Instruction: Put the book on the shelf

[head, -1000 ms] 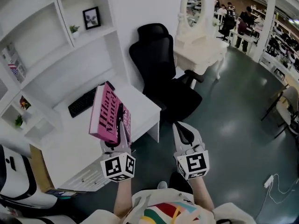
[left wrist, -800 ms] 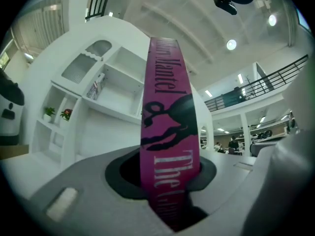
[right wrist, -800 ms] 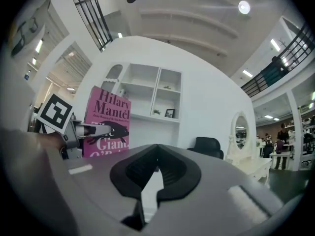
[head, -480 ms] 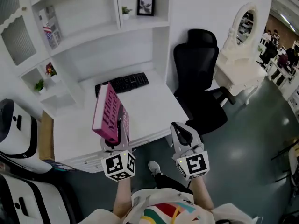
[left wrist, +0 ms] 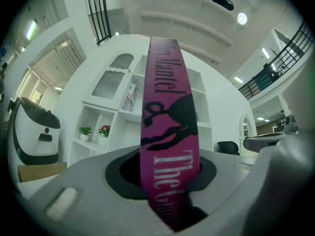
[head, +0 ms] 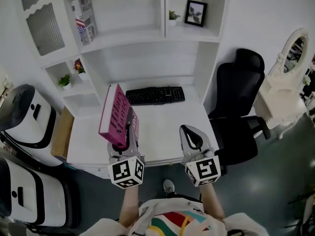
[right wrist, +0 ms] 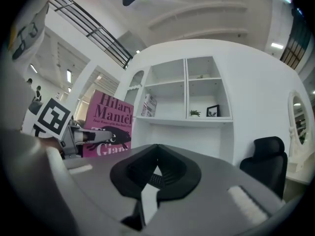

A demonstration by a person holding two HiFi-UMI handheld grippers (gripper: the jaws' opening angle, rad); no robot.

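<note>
A pink book (head: 116, 115) with black lettering stands upright in my left gripper (head: 126, 134), which is shut on its lower end. In the left gripper view the book's spine (left wrist: 166, 132) fills the gap between the jaws. It hovers over the front of the white desk (head: 162, 132). The white shelf unit (head: 125, 36) rises behind the desk, with open compartments. My right gripper (head: 191, 133) is held beside the left one, jaws shut and empty. From the right gripper view, the book's cover (right wrist: 109, 118) shows at the left.
A black keyboard (head: 155, 95) lies at the back of the desk. A black office chair (head: 238, 107) stands to the right, and a white vanity (head: 288, 90) beyond it. White rounded machines (head: 24, 119) stand at the left. Small plants, a framed picture (head: 195, 13) and a box (head: 84, 13) occupy shelves.
The view has swung left from the chair and floor to face the desk and shelves squarely. Both grippers keep their places in view, the book still gripped upright.
</note>
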